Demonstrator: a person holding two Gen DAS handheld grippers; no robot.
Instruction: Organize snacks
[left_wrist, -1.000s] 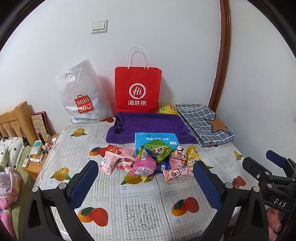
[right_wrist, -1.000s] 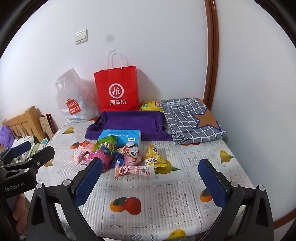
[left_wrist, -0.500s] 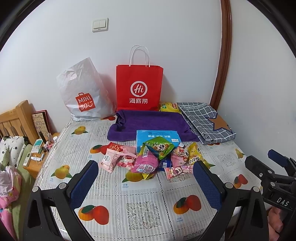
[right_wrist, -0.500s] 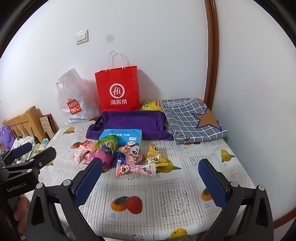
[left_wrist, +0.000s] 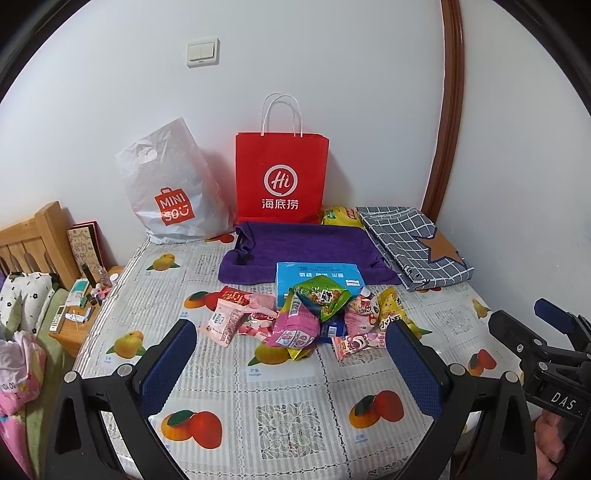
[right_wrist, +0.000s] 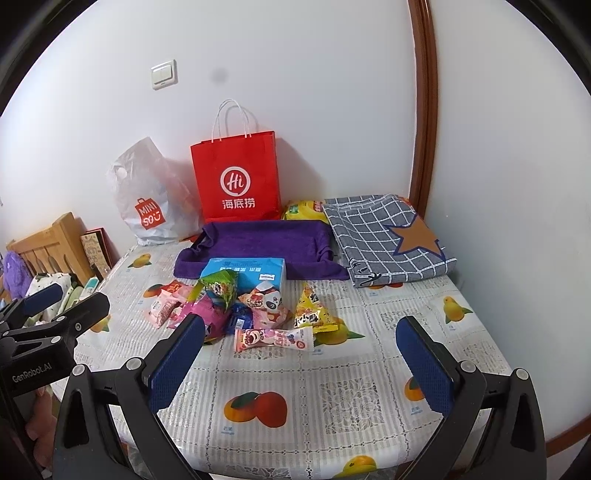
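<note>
Snack pile (left_wrist: 314, 314): I see a loose heap of wrapped packets on the fruit-print tablecloth (left_wrist: 288, 417), mid-table, just in front of a blue box (left_wrist: 317, 275) and a purple cloth tray (left_wrist: 306, 247).

Left gripper (left_wrist: 291, 350): I hold it low at the near table edge; jaws stand wide, nothing between the blue pads.

Right gripper (right_wrist: 301, 350): likewise at the near edge, jaws wide and empty; it also shows at the right border of the left wrist view.

Nearest packet: the pink strawberry-bear packet (right_wrist: 274, 339) lies foremost in the heap, flat on the cloth.

Long axis: in the right wrist view this packet runs left to right, roughly in line with the gap between my pads, so I judge the wrist would need a turn to close across its narrow width.

Bearing from jaws: ahead and slightly left of centre for the right gripper; ahead and right of centre for the left, close by its right pad in that view.

Nearer hand: I judge the right, though the margin is small.

Yellow triangular packet (right_wrist: 310, 310): just behind the pink one, seemingly touching it at the right end; a grasp there risks dragging both.

Candidate destinations: red paper bag (right_wrist: 236, 177) and white plastic bag (right_wrist: 147, 206) against the wall; which one the task intends I cannot tell.
</note>
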